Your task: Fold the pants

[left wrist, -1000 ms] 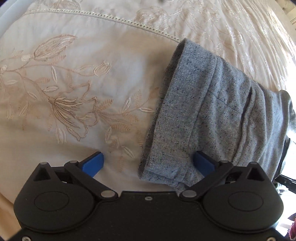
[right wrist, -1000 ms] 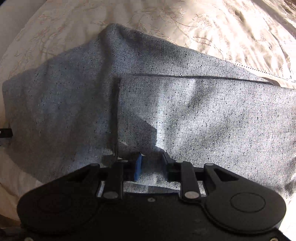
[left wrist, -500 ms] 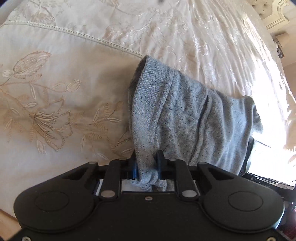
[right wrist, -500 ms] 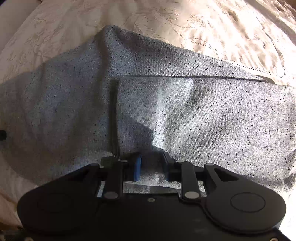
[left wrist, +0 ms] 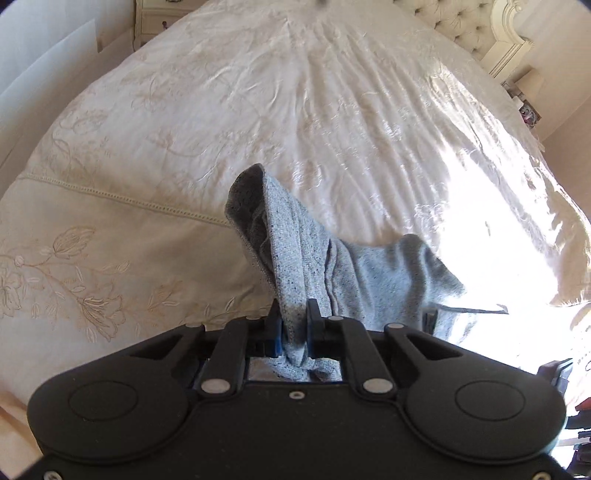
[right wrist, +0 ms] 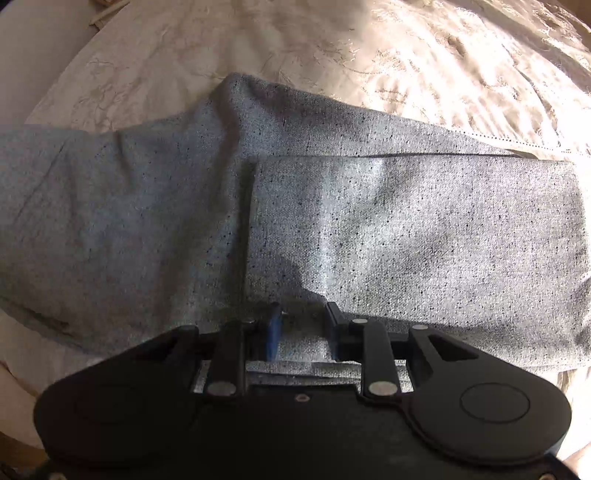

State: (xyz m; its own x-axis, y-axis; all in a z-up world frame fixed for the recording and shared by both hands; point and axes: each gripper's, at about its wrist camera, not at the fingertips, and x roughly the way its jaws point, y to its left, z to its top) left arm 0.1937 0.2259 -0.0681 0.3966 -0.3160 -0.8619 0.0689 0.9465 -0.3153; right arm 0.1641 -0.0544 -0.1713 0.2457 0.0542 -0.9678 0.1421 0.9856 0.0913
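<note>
My left hand-held gripper (left wrist: 293,325) pinches the speckled grey knit pants' (left wrist: 295,258) cuff, lifted; next, carry it toward three o'clock over the fold.

Beyond the lifted pants (left wrist: 295,258), the bed (left wrist: 332,110) lies bare up to the headboard (left wrist: 461,33); a nightstand (left wrist: 155,14) stands past its far left corner, clutter (left wrist: 528,110) beside the headboard.
</note>
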